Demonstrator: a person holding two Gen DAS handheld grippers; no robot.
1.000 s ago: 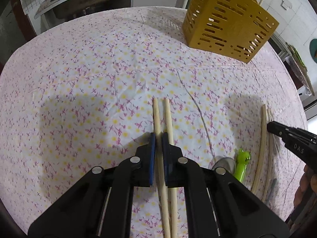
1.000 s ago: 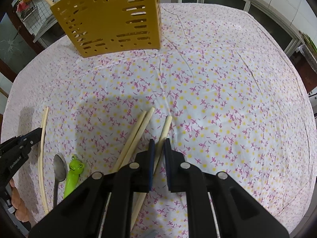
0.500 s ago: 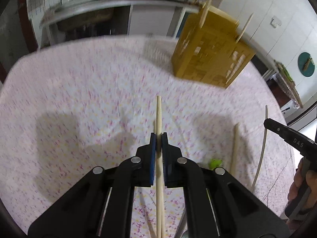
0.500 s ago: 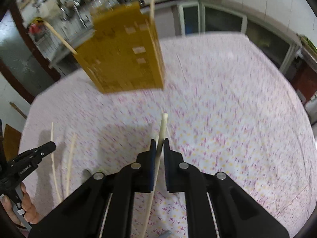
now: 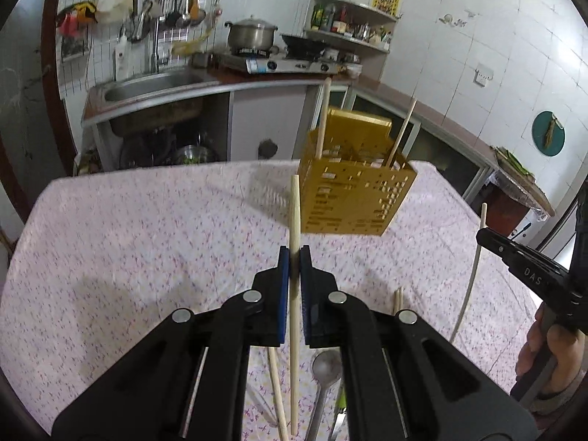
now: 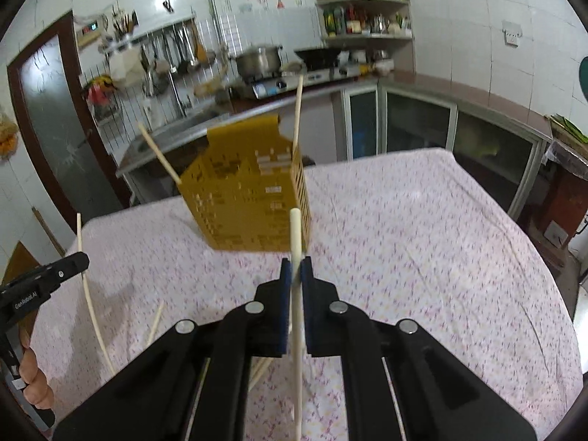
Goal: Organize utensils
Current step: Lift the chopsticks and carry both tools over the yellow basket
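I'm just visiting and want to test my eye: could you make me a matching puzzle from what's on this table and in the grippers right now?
Things:
1. left gripper
2. yellow utensil basket
3. metal spoon
4. right gripper

States:
A. lying on the flowered tablecloth
B. standing on the table with two chopsticks poking out of it
C. shut on a tan wooden chopstick
D. shut on a pale whitish chopstick

Pairs: 1-C, 2-B, 3-A, 4-D
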